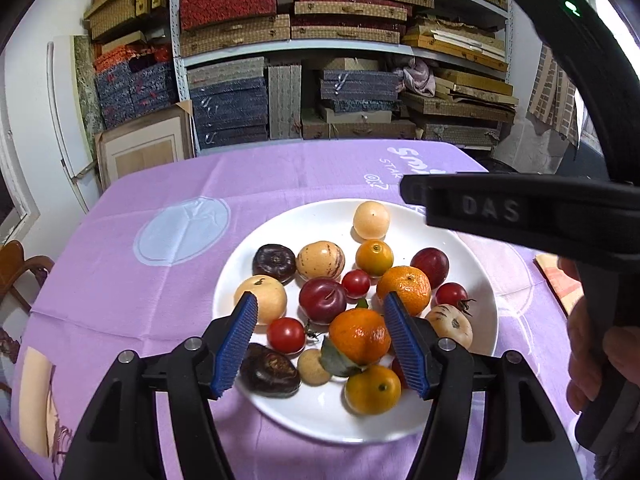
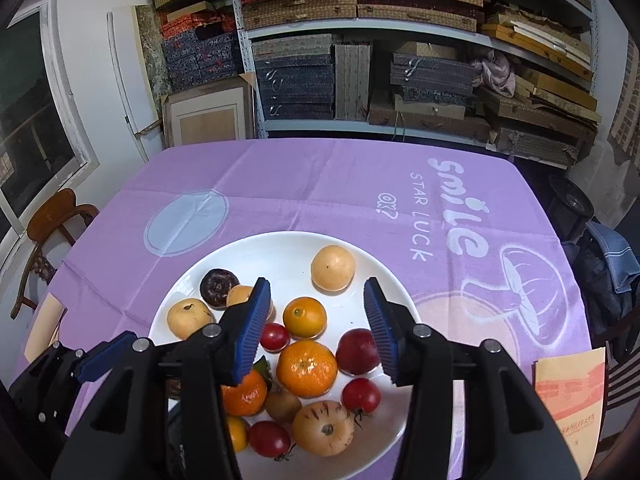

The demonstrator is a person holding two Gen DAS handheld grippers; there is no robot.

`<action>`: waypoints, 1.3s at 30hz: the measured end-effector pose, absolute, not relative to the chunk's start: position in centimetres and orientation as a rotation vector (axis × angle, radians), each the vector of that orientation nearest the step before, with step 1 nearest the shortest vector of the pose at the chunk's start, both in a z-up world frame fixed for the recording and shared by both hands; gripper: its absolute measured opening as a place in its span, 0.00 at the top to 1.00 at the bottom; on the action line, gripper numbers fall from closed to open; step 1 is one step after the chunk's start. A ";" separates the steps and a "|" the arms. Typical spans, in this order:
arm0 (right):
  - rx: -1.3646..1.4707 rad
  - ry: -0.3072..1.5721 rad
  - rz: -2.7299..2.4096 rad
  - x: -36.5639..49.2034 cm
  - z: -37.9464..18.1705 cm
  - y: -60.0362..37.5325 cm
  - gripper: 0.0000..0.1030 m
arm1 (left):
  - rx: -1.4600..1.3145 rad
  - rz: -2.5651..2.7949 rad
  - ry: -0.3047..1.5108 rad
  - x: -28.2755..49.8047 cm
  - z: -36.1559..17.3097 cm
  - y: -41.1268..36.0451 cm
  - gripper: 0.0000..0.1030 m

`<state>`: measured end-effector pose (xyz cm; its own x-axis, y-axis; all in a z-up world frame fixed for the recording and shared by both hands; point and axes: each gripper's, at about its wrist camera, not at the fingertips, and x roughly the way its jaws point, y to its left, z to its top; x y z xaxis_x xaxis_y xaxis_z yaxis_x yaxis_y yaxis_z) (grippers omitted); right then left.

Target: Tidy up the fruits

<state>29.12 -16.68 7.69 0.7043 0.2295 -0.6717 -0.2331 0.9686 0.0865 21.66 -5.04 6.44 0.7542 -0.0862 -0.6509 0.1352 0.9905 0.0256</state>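
Note:
A white plate [image 1: 280, 236] on the purple tablecloth holds several mixed fruits: mandarins, red plums, cherry tomatoes, pale round fruits, dark purple fruits. My left gripper [image 1: 322, 346] is open above the near side of the plate, around a leafy mandarin [image 1: 358, 334] and a cherry tomato [image 1: 285, 335]. My right gripper [image 2: 318, 330] is open and empty above the plate [image 2: 280, 248], over a mandarin [image 2: 307, 368] and a red plum [image 2: 357, 351]. The right gripper's body [image 1: 520, 216] shows in the left wrist view.
The purple cloth [image 2: 320, 184] covers the table beyond and left of the plate. A paper packet [image 2: 568, 392] lies at the right edge. A wooden chair [image 2: 52, 240] stands left. Shelves of stacked boxes [image 2: 360, 40] fill the wall behind.

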 end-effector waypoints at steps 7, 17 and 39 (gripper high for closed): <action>0.026 0.676 0.277 21.6 8.3 -17.6 0.36 | 0.090 -0.083 0.648 16.8 7.8 -4.2 0.27; 0.088 0.646 0.239 10.4 3.7 -17.6 0.23 | 0.090 -0.056 0.657 10.3 5.9 -2.4 0.18; 0.007 0.643 0.107 7.0 -1.6 -17.1 0.06 | -0.002 -0.012 0.722 8.3 2.6 1.3 0.03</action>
<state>7.02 -17.06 -1.55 0.7947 0.1019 -0.5983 -0.0978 0.9944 0.0394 8.32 1.28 2.61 0.7506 -0.0115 -0.6607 0.0100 0.9999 -0.0061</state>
